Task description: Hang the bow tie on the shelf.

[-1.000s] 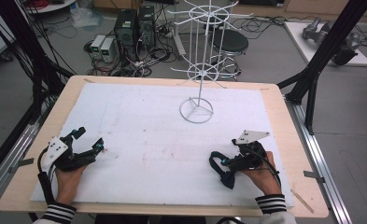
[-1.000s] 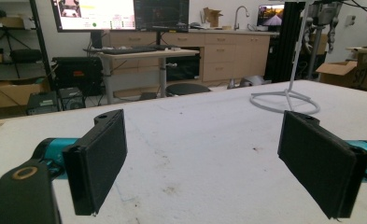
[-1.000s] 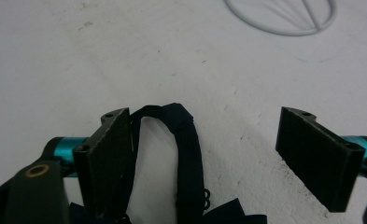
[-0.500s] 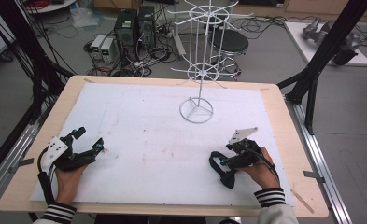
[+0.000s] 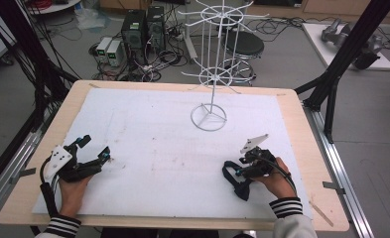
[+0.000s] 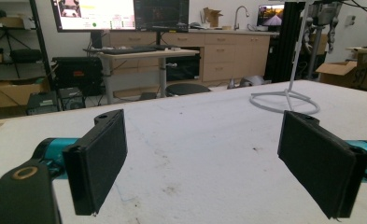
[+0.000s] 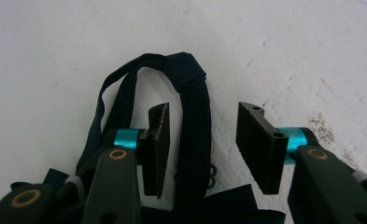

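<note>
From above, I see my left gripper (image 5: 94,149) low over the white foam-covered worktop (image 5: 153,148) near its left edge, its jaws spread wide with nothing between them. My right gripper (image 5: 234,171) is near the right side, tipped down onto a dark navy cloth strap with loops (image 5: 237,184) that lies on the worktop just in front of my hand. A tall white wire spinning rack with a ring foot (image 5: 209,117) stands farther back, well apart from both grippers.

From the left gripper view, the two black pads are far apart and I see bare white worktop (image 6: 195,149) between them. The ring foot of the rack (image 6: 285,101) sits ahead on the right.

From the right gripper view, the jaws of my right gripper (image 7: 202,149) are partly spread. One band of the strap (image 7: 195,135) runs up between them, close to the left pad. I cannot tell if it touches. The strap's loop curls on the worktop just past the tips.
</note>
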A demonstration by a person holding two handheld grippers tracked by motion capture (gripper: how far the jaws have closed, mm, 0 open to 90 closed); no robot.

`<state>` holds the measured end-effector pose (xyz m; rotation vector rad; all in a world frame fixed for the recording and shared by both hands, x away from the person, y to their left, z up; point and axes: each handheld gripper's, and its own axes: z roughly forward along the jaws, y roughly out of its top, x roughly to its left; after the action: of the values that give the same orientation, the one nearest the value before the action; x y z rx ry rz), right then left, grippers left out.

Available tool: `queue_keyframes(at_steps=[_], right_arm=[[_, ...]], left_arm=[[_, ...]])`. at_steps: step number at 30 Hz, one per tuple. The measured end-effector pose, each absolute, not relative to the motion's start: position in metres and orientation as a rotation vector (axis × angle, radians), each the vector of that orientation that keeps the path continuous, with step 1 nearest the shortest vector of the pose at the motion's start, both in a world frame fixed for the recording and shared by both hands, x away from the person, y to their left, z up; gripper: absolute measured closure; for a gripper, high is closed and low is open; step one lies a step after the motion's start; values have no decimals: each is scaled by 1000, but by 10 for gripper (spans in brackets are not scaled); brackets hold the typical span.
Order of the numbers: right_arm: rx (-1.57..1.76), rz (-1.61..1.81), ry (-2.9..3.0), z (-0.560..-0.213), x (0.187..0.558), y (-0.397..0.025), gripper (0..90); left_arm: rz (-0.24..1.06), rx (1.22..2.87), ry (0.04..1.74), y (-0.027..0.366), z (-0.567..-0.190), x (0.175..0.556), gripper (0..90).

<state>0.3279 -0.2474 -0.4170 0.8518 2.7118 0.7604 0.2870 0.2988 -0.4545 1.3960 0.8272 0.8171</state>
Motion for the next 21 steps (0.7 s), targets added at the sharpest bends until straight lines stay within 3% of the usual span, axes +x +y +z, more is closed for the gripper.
queue_keyframes(at_steps=[2,21], right_arm=[[843,751,2722,-417,328,-246,614],[871,704,2788,-419,334,-243,720]], left_arm=[[817,1393,829,299,-455,287,161],[816,1394,829,299,-455,287,161]])
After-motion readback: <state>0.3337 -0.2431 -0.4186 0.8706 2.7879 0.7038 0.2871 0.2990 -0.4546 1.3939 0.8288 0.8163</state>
